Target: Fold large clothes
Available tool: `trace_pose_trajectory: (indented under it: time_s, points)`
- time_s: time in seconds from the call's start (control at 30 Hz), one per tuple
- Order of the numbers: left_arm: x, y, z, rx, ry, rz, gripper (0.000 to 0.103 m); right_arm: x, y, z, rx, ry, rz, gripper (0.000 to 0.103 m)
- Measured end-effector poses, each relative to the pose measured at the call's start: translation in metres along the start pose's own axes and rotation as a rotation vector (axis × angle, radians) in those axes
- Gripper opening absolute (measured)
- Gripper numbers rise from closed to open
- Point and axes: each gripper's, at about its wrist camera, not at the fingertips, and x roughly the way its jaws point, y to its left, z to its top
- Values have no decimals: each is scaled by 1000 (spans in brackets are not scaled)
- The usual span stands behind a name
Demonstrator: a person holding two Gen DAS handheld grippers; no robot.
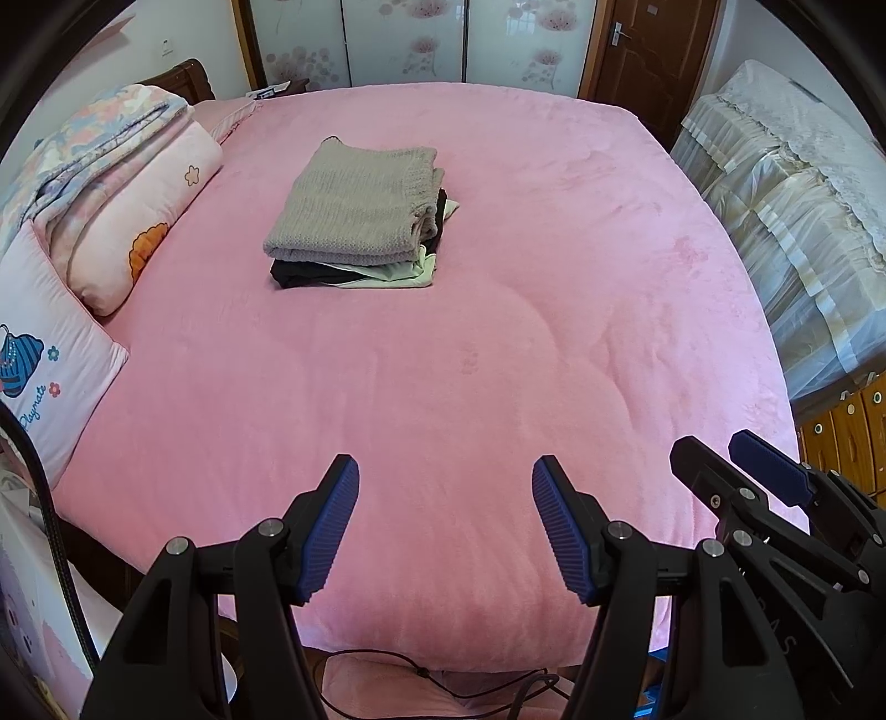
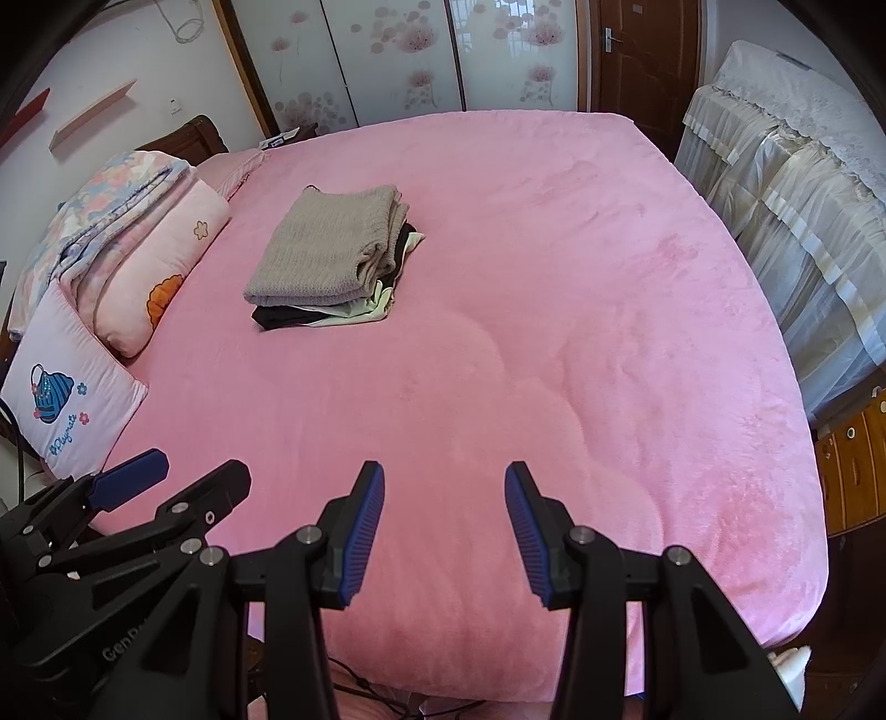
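Both tongs stand released and empty: our left gripper (image 1: pixel 446 520) and right gripper (image 2: pixel 444 526) each show blue ribbed pads spread apart above the near edge of the bed (image 1: pixel 498 360), side by side (each appears at the margin of the other's view). Well beyond them, toward the headboard side, we see the stack of folded clothes (image 1: pixel 354 216): a grey knit sweater (image 1: pixel 349 205) on top, with a black garment and a pale one beneath. We note that the left wrist view shows a dark cable (image 1: pixel 443 681) on the floor below the bed edge more fully; the right wrist view shows two wall shelves (image 2: pixel 91 113) at upper left. Pillows and a folded quilt (image 1: pixel 111 183) lie along the left side. Sliding flowered wardrobe doors (image 1: pixel 410 39), a brown door (image 1: pixel 648 50) and lace-covered furniture (image 1: pixel 786 210) surround the bed.
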Motion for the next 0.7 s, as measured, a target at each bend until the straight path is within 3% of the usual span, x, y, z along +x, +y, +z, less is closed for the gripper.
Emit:
trace_pose_trajectory:
  time_s: [0.7]
  points:
    - [10, -5, 6, -9, 38, 18, 64, 13, -1, 4, 3, 33, 9, 46]
